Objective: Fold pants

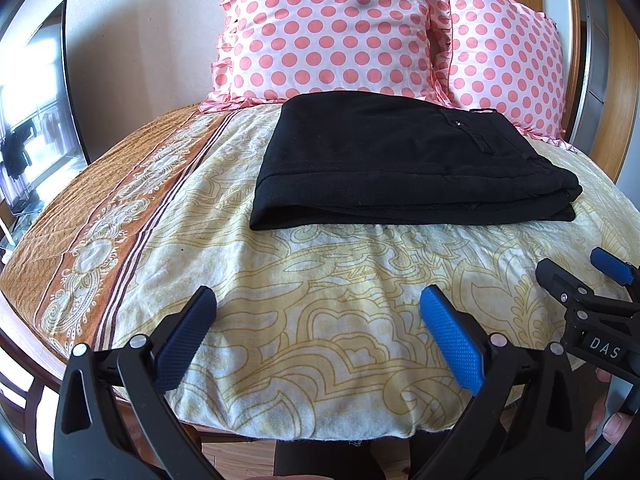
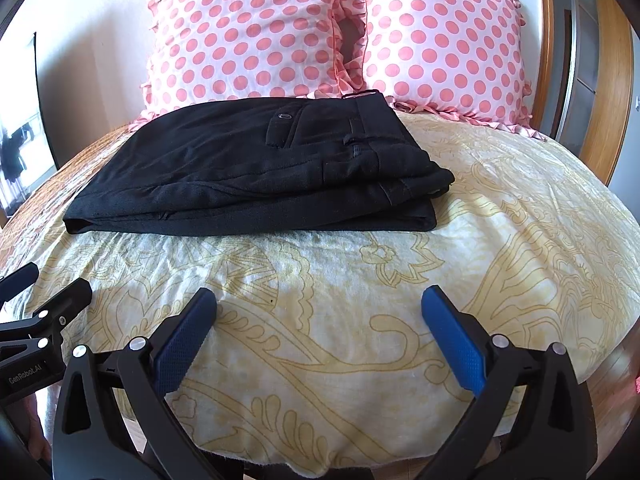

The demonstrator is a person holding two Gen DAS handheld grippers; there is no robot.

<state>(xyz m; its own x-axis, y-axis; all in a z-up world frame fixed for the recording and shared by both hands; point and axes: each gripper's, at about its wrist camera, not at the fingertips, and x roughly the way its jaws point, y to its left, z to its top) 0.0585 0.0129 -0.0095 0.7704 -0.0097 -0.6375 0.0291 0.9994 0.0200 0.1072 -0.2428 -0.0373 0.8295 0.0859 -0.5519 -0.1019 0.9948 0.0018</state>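
Note:
Black pants lie folded into a flat rectangle on the bed, waistband and back pocket on top at the right; they also show in the right wrist view. My left gripper is open and empty, held over the near part of the bed, well short of the pants. My right gripper is open and empty, also over the near part of the bed. The right gripper shows at the right edge of the left wrist view, and the left gripper at the left edge of the right wrist view.
The bed cover is cream with a yellow pattern and an orange border at the left. Two pink polka-dot pillows lean behind the pants. A wooden headboard stands at the right. A dark screen is at the left.

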